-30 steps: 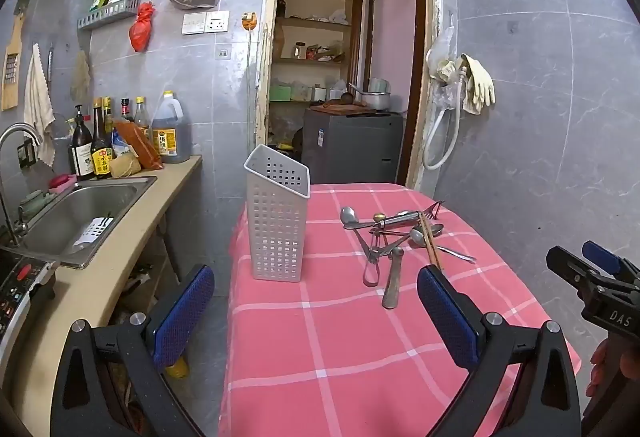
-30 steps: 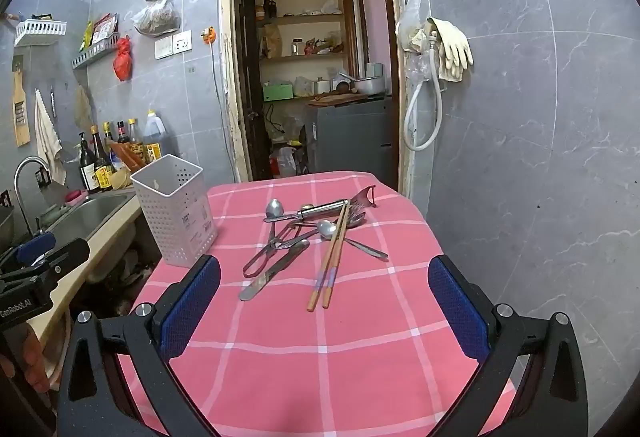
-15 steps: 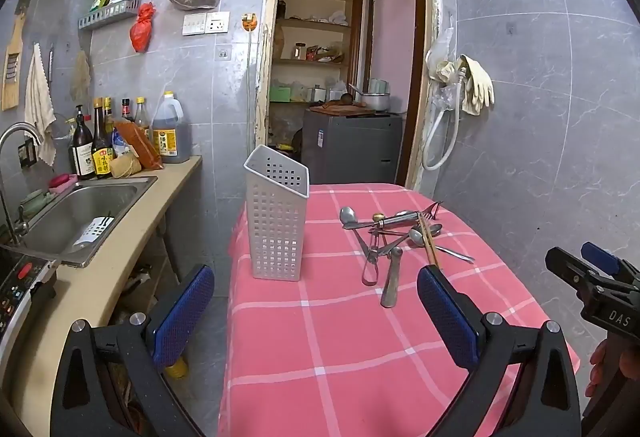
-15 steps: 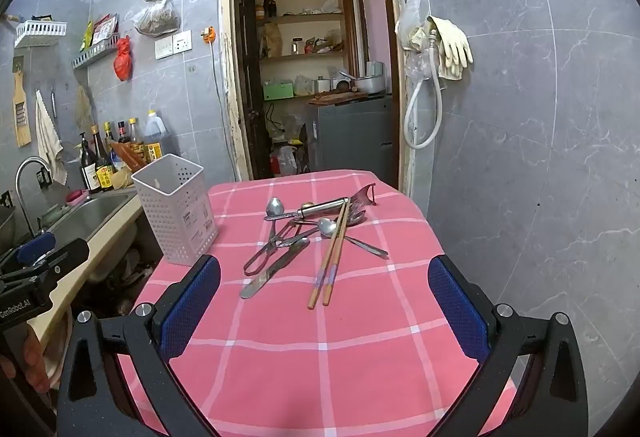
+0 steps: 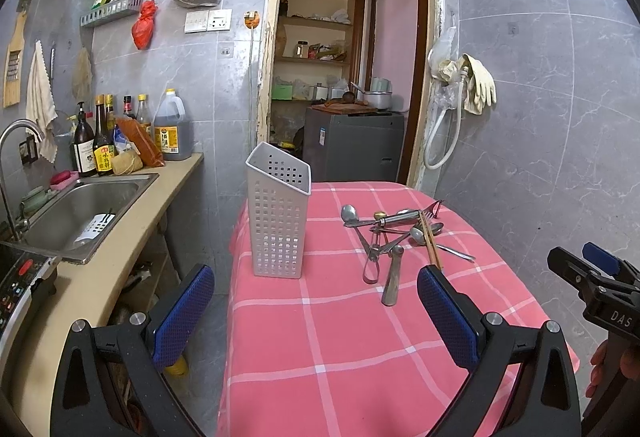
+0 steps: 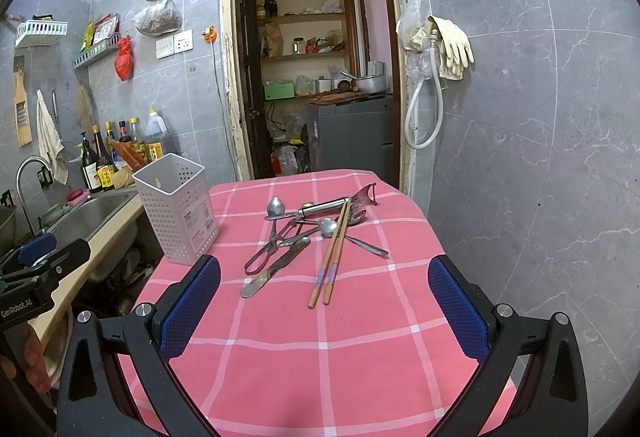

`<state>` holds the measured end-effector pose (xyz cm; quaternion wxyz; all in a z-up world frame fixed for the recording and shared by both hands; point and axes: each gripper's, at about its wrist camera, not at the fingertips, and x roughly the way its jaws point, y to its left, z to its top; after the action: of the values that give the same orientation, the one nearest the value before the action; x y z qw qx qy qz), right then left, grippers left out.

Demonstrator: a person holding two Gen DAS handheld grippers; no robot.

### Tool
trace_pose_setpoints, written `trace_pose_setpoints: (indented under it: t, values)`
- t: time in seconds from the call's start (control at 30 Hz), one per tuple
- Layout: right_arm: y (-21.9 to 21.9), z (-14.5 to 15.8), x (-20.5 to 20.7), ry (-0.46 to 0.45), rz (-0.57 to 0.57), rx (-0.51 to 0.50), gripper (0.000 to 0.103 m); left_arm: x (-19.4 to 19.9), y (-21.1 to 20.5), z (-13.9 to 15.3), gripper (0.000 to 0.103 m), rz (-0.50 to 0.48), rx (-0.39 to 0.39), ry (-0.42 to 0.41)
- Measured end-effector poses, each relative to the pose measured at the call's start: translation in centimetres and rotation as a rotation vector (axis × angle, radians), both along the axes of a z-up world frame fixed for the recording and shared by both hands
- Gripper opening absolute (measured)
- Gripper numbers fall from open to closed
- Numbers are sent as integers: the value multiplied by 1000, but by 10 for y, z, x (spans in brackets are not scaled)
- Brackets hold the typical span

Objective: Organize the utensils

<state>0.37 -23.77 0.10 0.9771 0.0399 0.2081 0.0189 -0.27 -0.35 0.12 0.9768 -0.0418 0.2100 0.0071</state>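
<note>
Lying heaped: steel utensils [image 6: 316, 225]

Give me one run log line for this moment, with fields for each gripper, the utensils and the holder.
left gripper: open, empty | right gripper: open, empty | utensils: piled on tablecloth | holder: upright, none visible inside

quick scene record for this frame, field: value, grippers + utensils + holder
left gripper: open, empty
right gripper: open, empty
holder: white perforated, upright on table, looks empty
utensil pile: loose heap right of holder
chopsticks: pair, side by side, nearest right gripper
knife: flat, at pile's near-left edge
tablecloth: pink check
progress: nothing in holder yet
</note>
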Motion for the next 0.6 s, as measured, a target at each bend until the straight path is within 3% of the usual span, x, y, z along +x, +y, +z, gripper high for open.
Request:
trace_pose_setpoints:
  t: [0.6]
  values:
    - [1,1,0,2,0,0,102,0,1,0,102,-1,-1,1]
